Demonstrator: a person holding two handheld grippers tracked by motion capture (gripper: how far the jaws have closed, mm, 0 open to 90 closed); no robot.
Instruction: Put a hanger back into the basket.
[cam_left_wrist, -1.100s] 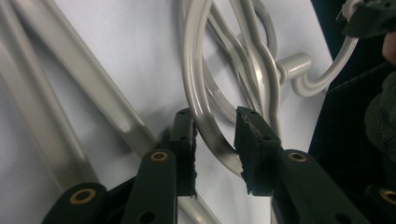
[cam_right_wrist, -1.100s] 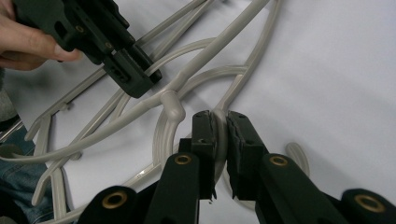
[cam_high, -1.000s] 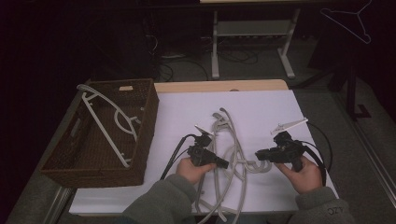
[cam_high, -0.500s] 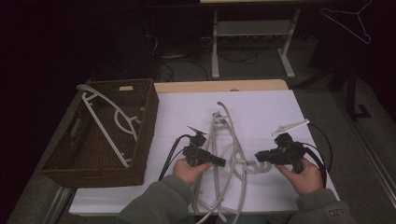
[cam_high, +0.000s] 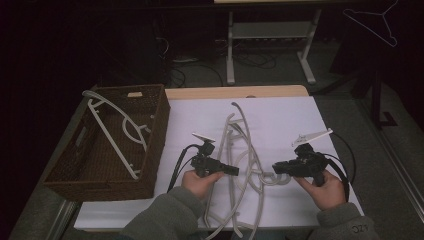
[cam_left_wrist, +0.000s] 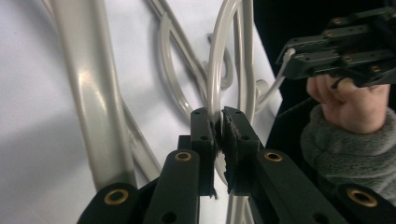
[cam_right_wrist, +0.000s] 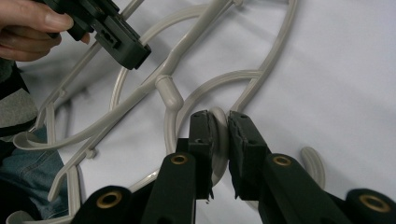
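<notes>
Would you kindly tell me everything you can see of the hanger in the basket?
The hanger is pale grey-white, plastic by its look, a triangular frame with a curved inner bar. It lies alone in the dark wicker basket at the table's left, tilted: one long arm runs from the far-left rim, where a rounded end juts out, down to the near-right corner. It touches only the basket; both grippers are off to its right.

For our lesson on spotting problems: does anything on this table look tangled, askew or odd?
Yes. The pale hangers on the white table lie crossed and interlocked, hooks caught among bars. The left tool and right tool each clamp a thin part of the pile. One hanger leans tilted in the wicker basket.
</notes>
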